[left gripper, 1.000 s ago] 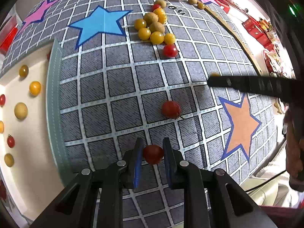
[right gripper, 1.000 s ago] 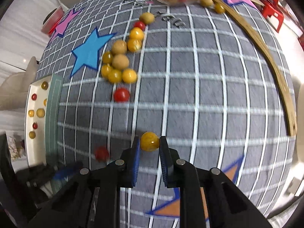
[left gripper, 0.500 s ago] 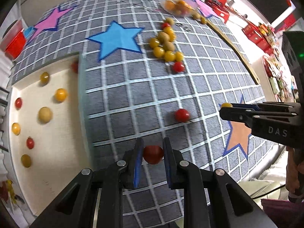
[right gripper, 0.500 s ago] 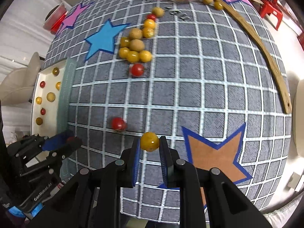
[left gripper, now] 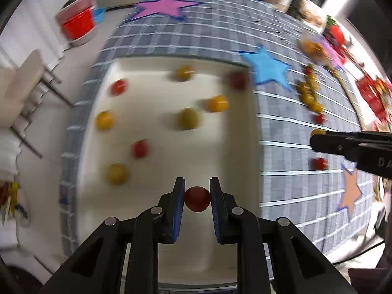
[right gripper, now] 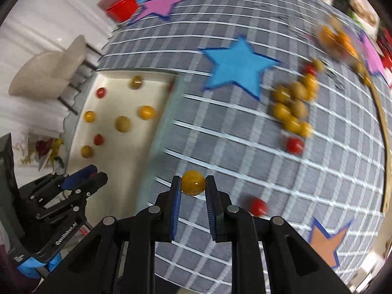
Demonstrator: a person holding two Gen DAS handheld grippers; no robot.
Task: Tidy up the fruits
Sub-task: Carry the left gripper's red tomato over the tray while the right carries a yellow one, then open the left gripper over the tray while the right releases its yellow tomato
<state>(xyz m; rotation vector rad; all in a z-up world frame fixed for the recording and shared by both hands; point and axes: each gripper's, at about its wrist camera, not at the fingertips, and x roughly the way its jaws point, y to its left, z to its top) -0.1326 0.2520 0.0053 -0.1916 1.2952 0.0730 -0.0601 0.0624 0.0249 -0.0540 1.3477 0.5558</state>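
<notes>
My left gripper [left gripper: 197, 191] is shut on a red cherry tomato [left gripper: 197, 199] and holds it above the near end of the white tray [left gripper: 161, 257]. Several red and yellow fruits lie spread in the tray [right gripper: 110, 166]. My right gripper [right gripper: 193, 183] is shut on a yellow cherry tomato [right gripper: 193, 185], above the grey checked cloth [right gripper: 245, 161] just right of the tray's edge. It also shows in the left wrist view [left gripper: 318, 137]. A heap of yellow fruits [right gripper: 294, 107] and loose red tomatoes [right gripper: 257, 205] lie on the cloth.
A clear bowl of orange fruits [right gripper: 335, 41] stands at the far right. A red cup [left gripper: 78, 27] stands beyond the table's far left corner. A beige chair [right gripper: 51, 71] stands to the left. A wooden strip [right gripper: 385, 132] runs along the right.
Both grippers swung left with their fruits. The left one went from over the cloth to over the tray. The right one now sits near the tray's right edge.
</notes>
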